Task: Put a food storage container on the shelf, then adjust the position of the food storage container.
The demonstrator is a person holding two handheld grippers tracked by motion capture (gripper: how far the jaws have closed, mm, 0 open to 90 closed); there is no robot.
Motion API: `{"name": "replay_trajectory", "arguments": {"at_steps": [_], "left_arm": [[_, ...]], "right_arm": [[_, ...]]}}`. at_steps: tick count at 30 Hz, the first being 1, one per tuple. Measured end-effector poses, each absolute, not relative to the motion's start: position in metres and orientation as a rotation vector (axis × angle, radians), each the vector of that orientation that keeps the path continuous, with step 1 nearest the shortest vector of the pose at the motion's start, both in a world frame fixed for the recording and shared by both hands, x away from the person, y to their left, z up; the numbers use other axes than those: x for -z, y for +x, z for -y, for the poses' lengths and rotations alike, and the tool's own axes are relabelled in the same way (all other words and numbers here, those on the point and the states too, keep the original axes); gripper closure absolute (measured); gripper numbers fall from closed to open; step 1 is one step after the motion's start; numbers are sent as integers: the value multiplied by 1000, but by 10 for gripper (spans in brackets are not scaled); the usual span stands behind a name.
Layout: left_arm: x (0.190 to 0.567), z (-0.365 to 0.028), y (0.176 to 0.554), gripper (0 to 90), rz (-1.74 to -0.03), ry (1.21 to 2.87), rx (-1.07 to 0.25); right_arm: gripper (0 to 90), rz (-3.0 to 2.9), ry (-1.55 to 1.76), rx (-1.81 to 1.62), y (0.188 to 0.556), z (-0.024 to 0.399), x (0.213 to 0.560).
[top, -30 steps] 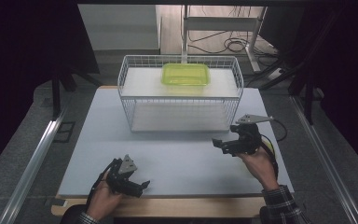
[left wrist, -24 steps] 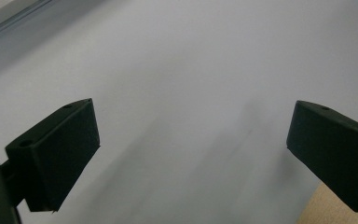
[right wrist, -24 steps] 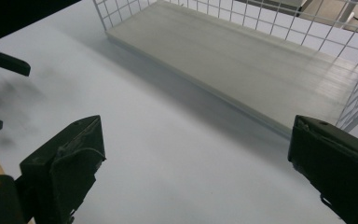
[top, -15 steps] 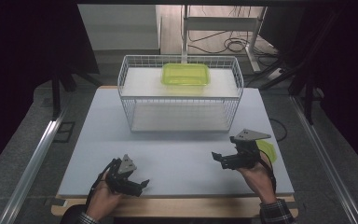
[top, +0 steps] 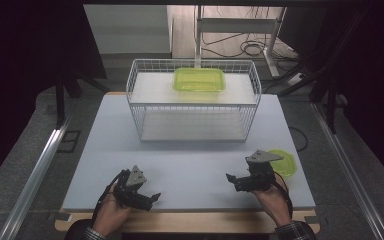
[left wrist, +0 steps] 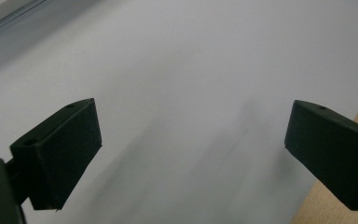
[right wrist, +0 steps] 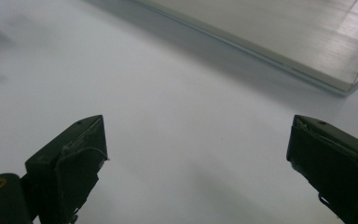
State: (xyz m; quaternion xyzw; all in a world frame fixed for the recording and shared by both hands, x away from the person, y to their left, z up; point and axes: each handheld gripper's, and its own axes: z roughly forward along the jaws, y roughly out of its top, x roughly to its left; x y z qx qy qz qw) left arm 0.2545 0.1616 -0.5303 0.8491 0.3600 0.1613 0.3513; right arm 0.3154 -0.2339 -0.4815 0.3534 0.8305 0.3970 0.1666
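Nearest me, left gripper [top: 150, 198] rests low at the near edge of the white board [top: 190, 165], jaws wide apart, nothing btwn them. Right gripper [top: 232, 179] hovers near the board's right side, jaws also spread wide, empty. Just behind it lies a green lid [top: 286, 163], flat, close to the board's right edge. Farther back, wire basket [top: 194, 107] w/ a green container [top: 199, 80] on its top shelf. Looks like a pause btwn steps; next move probably needs the right gripper to turn back toward the lid and nip its rim.

Container [top: 199, 80] in basket [top: 140, 112] at table [top: 190, 165] rear — lid [top: 284, 162] near right edge.
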Motion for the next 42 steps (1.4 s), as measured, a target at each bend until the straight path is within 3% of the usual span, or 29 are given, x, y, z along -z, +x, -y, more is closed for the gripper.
{"name": "replay_trajectory", "arguments": {"at_steps": [15, 17, 21, 24, 28, 30, 42], "left_arm": [[534, -162, 257, 31, -918, 2200, -363], [533, -162, 257, 31, -920, 2197, -369], [534, -162, 257, 31, -922, 2201, -368], [534, -161, 257, 31, -915, 2206, -370], [534, -161, 257, 31, -913, 2211, -377], [534, -161, 257, 30, -912, 2213, -381], [535, -159, 257, 30, -909, 2232, -384]], "right_arm": [[27, -2270, 1106, -1122, 323, 255, 466], [124, -2256, 1129, -1110, 325, 262, 462], [467, -2236, 1182, -1106, 329, 280, 458], [651, -2192, 1226, -1059, 333, 296, 457], [833, -2137, 1287, -1015, 338, 320, 456], [887, -2109, 1311, -998, 341, 332, 455], [892, -1963, 1454, -908, 343, 385, 460]]}}
